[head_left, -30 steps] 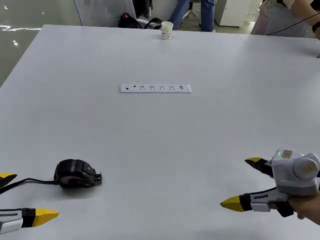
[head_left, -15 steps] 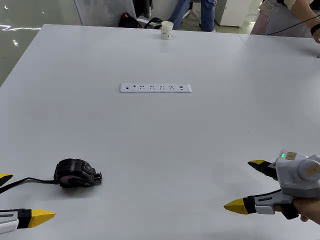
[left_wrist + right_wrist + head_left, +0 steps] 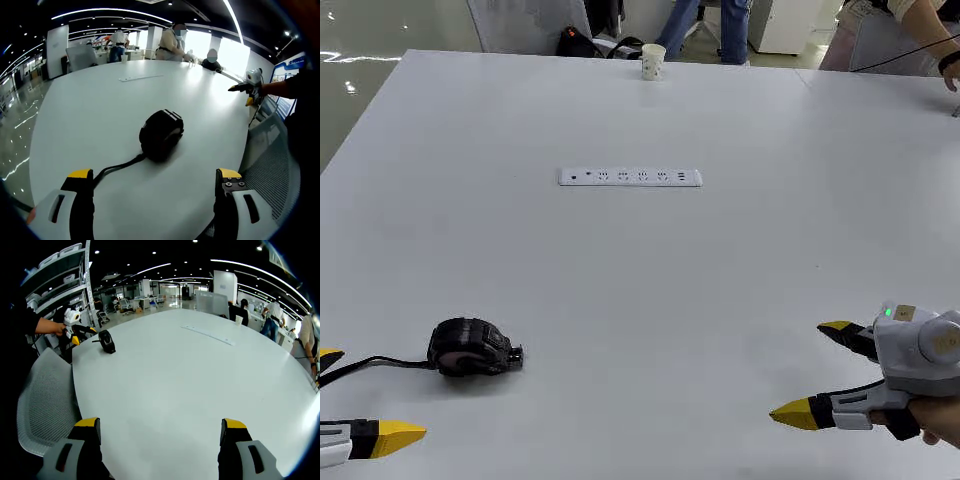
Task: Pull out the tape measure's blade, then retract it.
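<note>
- Tape measure (image 3: 470,347): black case on the table (image 3: 720,280), just ahead of my left tongs (image 3: 365,395) and well apart from my right tongs (image 3: 812,368). Both tongs gape wide and hold nothing.
- Risk: the blade hook (image 3: 517,352) is small, so a pinch may slip. The case may slide if gripped loosely.
- Risk: a released blade may whip back.
- Writing: none legible on the case.

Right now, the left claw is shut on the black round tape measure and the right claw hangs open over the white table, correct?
No. The left claw is open; the black round tape measure lies free ahead of it, per the left gripper view. The right claw is open.
</note>
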Demonstrator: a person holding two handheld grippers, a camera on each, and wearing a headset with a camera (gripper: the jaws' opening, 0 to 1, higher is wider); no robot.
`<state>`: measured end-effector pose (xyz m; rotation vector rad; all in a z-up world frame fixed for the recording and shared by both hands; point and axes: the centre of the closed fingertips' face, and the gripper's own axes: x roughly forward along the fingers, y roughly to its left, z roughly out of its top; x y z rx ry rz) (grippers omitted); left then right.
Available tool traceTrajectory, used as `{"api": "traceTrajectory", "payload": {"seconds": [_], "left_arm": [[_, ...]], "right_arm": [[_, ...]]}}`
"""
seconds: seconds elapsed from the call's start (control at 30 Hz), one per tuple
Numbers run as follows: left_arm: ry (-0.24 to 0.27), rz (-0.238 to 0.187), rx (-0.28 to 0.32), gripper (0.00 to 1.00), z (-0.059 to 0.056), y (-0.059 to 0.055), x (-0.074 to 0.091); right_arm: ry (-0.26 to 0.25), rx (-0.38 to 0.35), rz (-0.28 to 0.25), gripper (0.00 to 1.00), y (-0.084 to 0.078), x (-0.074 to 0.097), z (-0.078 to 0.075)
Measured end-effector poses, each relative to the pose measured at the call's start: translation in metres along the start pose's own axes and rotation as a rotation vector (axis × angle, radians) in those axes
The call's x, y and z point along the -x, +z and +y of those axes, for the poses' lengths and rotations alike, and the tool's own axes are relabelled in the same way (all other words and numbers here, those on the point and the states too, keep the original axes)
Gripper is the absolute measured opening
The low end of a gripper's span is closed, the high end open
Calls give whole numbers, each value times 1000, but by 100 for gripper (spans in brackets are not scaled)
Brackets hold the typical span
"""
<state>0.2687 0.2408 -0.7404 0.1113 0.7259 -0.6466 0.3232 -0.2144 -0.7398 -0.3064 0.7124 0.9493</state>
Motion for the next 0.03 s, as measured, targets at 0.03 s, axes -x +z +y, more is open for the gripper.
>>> {"api": "traceTrajectory", "payload": {"seconds": [0.03], "left_arm": [[2,-2,0,99,0,1,1]], "right_arm": [[-1,1,0,99,0,0,0]]}}
